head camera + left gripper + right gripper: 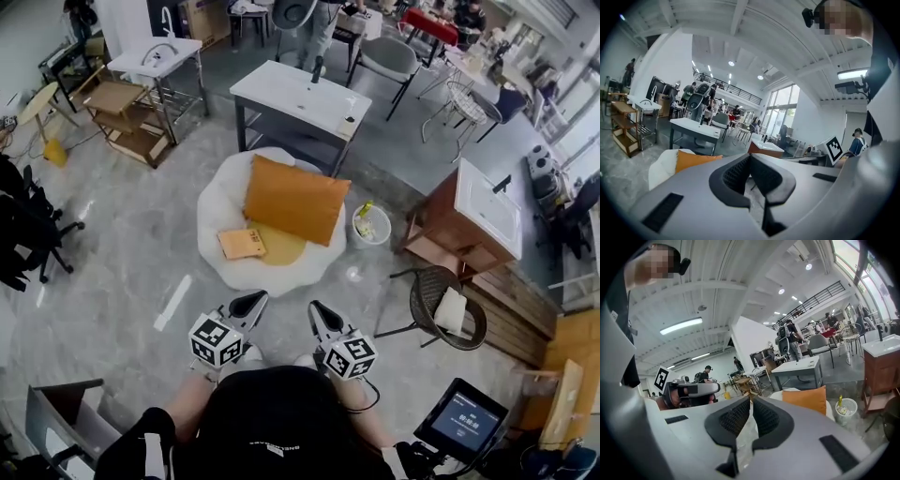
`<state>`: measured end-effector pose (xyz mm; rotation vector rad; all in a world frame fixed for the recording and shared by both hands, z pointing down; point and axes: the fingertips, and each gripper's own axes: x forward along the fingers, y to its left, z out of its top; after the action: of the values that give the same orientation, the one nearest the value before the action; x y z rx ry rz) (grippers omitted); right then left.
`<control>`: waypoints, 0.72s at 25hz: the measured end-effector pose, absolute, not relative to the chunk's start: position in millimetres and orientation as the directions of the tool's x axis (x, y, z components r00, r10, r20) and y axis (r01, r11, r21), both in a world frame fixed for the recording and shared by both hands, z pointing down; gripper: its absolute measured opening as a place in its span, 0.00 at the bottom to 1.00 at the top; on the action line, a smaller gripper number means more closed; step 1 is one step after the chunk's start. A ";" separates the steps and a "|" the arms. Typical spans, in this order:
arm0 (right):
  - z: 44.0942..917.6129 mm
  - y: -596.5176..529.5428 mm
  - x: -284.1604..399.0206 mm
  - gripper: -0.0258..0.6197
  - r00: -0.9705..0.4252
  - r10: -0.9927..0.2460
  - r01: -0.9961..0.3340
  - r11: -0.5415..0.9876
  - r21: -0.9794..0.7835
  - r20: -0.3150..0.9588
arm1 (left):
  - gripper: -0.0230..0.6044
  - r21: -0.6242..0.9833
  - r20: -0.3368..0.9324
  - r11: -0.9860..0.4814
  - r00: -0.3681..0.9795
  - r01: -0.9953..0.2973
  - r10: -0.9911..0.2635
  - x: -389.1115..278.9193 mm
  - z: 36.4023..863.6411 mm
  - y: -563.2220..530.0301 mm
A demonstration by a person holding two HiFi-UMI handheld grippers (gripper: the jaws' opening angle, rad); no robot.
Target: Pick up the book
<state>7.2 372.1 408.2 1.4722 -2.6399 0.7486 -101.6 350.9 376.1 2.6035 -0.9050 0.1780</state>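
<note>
An orange book (242,244) lies flat on a round white floor cushion (220,202), next to a yellow pad (281,246) and below a large orange pillow (295,199). Both grippers are held close to the person's body, well short of the cushion. The left gripper (251,300) points toward the book with its jaws shut and empty (750,157). The right gripper (320,311) sits beside it, its pads (751,400) together with nothing between them. The book is hidden in both gripper views; only the orange pillow (693,159) (805,400) shows there.
Behind the cushion stands a grey table (291,94). A white bin (372,225), a wooden sink cabinet (469,220) and a wicker chair (448,309) are to the right. A black office chair (28,230) and wooden shelf (127,117) stand on the left. A tablet (464,417) is near right.
</note>
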 end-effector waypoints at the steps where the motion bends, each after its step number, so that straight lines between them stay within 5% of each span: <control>1: 407.6 368.5 -0.1 0.10 -0.549 -0.798 -0.810 0.435 -0.393 0.249 | 0.06 0.295 0.241 -0.723 0.781 -0.625 -0.576 -109.5 375.6 347.7; 18: 421.4 331.8 -92.0 0.10 -0.560 -0.787 -0.805 0.441 -0.396 0.260 | 0.06 0.275 0.259 -0.723 0.773 -0.633 -0.579 -198.6 382.7 315.7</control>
<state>-92.0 331.8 421.4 1.4557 -2.6353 0.7569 -198.6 315.7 382.7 2.6191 -0.9277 0.2193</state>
